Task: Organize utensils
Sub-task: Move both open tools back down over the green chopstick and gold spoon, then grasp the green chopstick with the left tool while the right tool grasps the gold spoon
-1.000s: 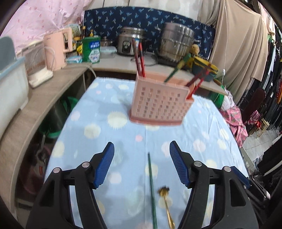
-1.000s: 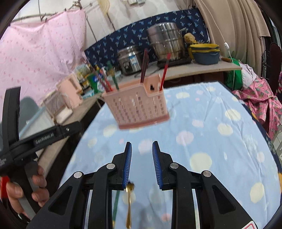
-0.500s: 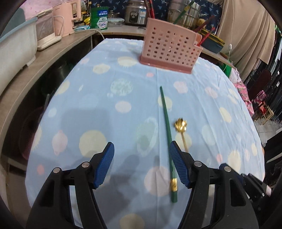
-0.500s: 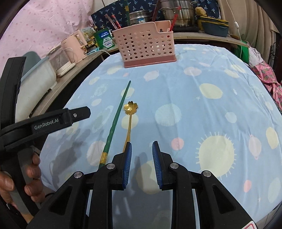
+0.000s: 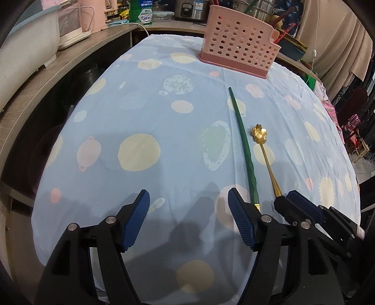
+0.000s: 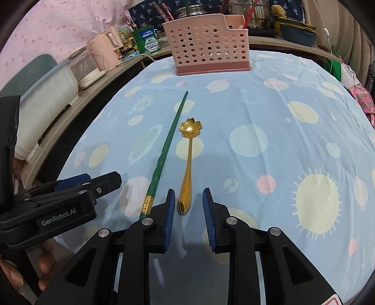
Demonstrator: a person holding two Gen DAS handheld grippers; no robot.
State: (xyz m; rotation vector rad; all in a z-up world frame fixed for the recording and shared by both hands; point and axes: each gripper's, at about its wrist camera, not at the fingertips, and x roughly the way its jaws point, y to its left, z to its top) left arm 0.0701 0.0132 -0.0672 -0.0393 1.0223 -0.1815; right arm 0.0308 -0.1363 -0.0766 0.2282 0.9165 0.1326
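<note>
A gold flower-bowled spoon (image 6: 188, 164) and a green chopstick (image 6: 165, 154) lie side by side on the blue dotted tablecloth (image 6: 281, 117). A pink perforated utensil holder (image 6: 206, 44) with chopsticks in it stands at the far end. My right gripper (image 6: 188, 208) is open, low over the cloth, its pads either side of the spoon's handle end. My left gripper (image 5: 188, 208) is open and empty, left of the chopstick (image 5: 243, 145) and spoon (image 5: 263, 150). The holder also shows in the left wrist view (image 5: 239, 40).
A wooden counter (image 5: 58, 65) runs along the left with a white tub (image 5: 25, 47), a pink kettle (image 6: 105, 49) and a green canister (image 6: 146, 40). Steel pots (image 6: 248, 9) and bowls stand behind the holder. The table edge drops off at left and right.
Both grippers have pulled back from the holder and dropped low over the near table. The right gripper has opened slightly and now straddles the spoon's handle end.
</note>
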